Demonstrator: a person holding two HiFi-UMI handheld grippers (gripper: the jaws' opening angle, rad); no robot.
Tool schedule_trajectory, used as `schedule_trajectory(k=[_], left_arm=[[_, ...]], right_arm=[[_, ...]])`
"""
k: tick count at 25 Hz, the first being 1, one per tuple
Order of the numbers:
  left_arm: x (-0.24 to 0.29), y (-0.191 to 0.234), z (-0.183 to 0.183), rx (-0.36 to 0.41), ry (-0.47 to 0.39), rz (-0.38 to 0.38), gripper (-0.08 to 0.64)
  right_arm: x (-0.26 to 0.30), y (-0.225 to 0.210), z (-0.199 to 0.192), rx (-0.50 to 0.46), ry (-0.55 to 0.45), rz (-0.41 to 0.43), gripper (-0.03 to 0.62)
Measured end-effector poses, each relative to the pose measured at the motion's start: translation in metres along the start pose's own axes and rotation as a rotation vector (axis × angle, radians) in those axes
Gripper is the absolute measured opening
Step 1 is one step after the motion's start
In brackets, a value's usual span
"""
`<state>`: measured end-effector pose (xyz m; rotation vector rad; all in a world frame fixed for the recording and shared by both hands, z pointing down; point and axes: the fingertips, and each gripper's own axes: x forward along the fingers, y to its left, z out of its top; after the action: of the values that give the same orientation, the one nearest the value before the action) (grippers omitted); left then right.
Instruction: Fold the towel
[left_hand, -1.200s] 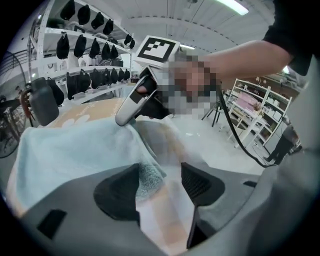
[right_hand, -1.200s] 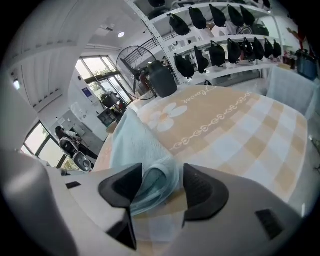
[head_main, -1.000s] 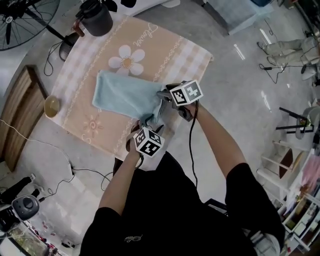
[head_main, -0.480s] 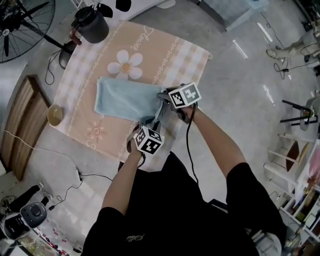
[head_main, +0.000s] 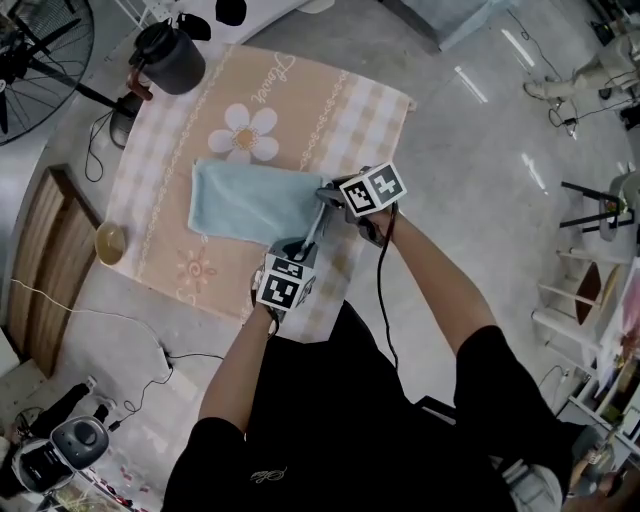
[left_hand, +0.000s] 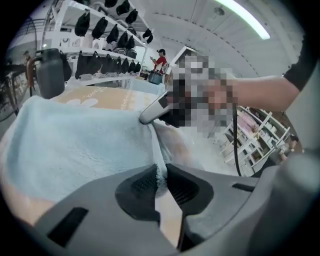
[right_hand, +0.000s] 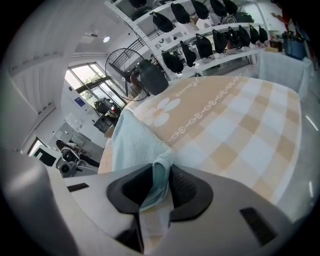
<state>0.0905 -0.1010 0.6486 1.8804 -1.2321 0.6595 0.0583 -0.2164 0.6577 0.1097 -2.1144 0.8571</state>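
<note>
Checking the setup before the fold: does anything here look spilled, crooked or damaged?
Nothing stands out. The towel lies flat on the checked cloth. Only its end nearest the person is lifted and bunched, where the left gripper and right gripper, whose jaws have just been closing, each pinch it.

I see a light blue towel (head_main: 245, 200) on a peach cloth (head_main: 370, 110) with white checks. Past the towel are a white flower print (head_main: 243, 133) and a dark grey pot (head_main: 165, 55).
</note>
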Motion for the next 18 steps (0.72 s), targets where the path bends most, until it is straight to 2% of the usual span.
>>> schedule_trajectory(k=[5, 18], left_arm=[[-0.014, 0.001, 0.002, -0.114, -0.037, -0.055, 0.048], [-0.063, 0.021, 0.024, -0.242, -0.173, -0.190, 0.048]], right_arm=[[-0.009, 0.009, 0.003, 0.004, 0.018, -0.023, 0.081], [-0.017, 0.047, 0.042, -0.005, 0.081, -0.111, 0.067]])
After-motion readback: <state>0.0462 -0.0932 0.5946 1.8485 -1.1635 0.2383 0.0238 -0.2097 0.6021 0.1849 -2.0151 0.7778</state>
